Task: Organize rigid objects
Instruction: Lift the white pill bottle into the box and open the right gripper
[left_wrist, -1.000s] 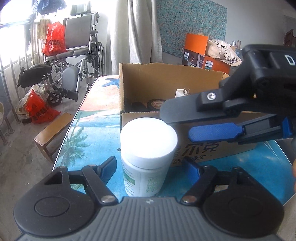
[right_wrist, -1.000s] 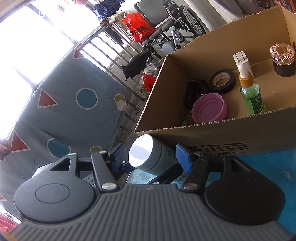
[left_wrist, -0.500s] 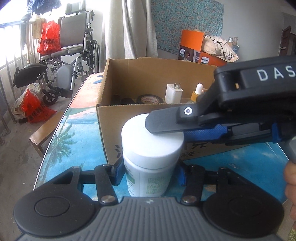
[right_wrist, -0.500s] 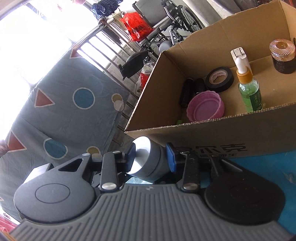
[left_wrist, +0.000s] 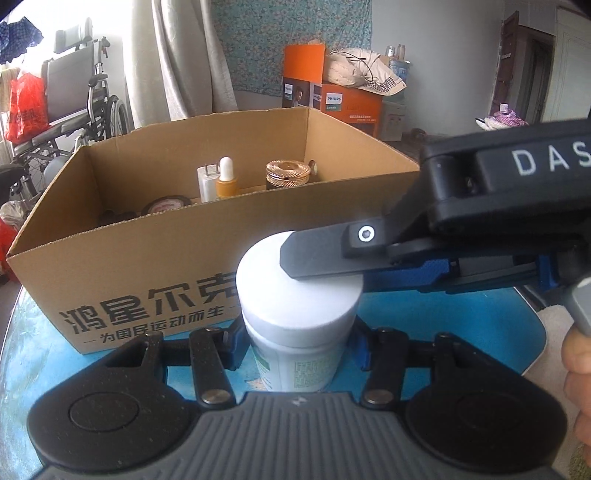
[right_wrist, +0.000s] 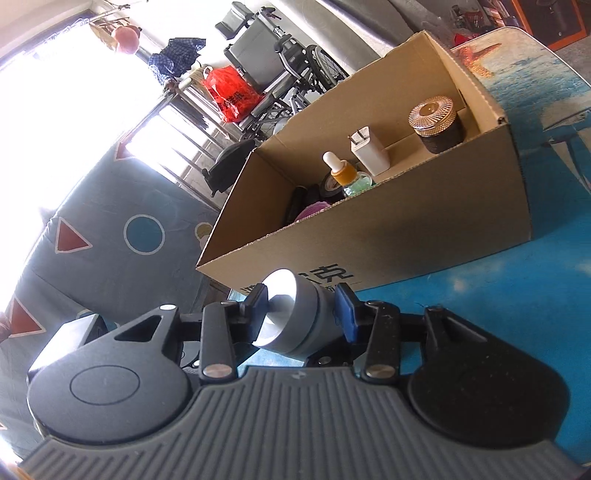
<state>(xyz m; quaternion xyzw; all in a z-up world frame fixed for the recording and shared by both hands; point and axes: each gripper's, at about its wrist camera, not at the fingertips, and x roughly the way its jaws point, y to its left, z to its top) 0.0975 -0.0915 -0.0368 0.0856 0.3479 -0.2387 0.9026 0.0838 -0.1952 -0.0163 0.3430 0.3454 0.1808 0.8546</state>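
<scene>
A white-lidded jar (left_wrist: 297, 295) with a pale green label stands upright on the blue table, just in front of the cardboard box (left_wrist: 147, 266), which sits toward 12 o'clock and holds 1 dropper bottle (left_wrist: 226, 179) upright.

Surface: blue beach-print table top (left_wrist: 480, 325), seen across the lower frame.
Resting on it: open brown cardboard box (left_wrist: 155, 273), centre-left; white-lidded plastic jar (left_wrist: 299, 295), lower centre.

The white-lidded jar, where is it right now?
In the left wrist view the white-lidded jar stands low-centre before the cardboard box, gripped by both the left gripper and right gripper.
</scene>
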